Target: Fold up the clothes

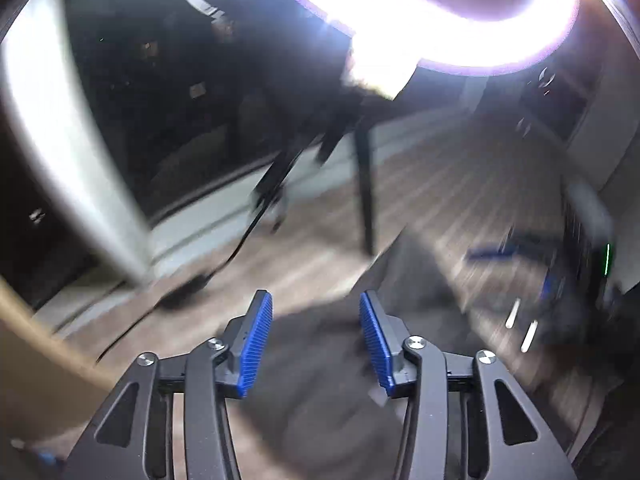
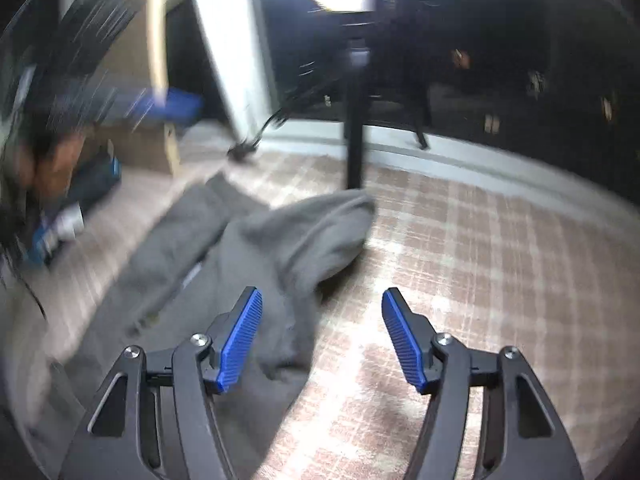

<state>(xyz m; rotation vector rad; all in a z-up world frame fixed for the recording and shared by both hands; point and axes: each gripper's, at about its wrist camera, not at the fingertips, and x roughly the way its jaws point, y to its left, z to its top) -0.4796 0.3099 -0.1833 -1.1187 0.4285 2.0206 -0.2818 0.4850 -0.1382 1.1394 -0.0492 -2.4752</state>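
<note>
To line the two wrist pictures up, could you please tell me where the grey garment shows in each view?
Left wrist: the grey garment is a blurred dark patch at bottom centre, behind the open left gripper.
Right wrist: it spreads from lower left to centre on the checked rug, left of the open right gripper.
Shared landmark: the black stand leg.

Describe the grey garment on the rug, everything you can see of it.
The grey fleece-looking hooded garment lies spread on the plaid pinkish rug, unfolded and rumpled. Its hood, puffed up and open, points toward a black table leg; a long sleeve stretches away to the left. A small pale label shows near the neck. Motion blur hides finer detail. The right claw hangs open over its lower edge, the blue pads not gripping it. In the left wrist view it is only a dark blurred mass beneath the open left claw.
</note>
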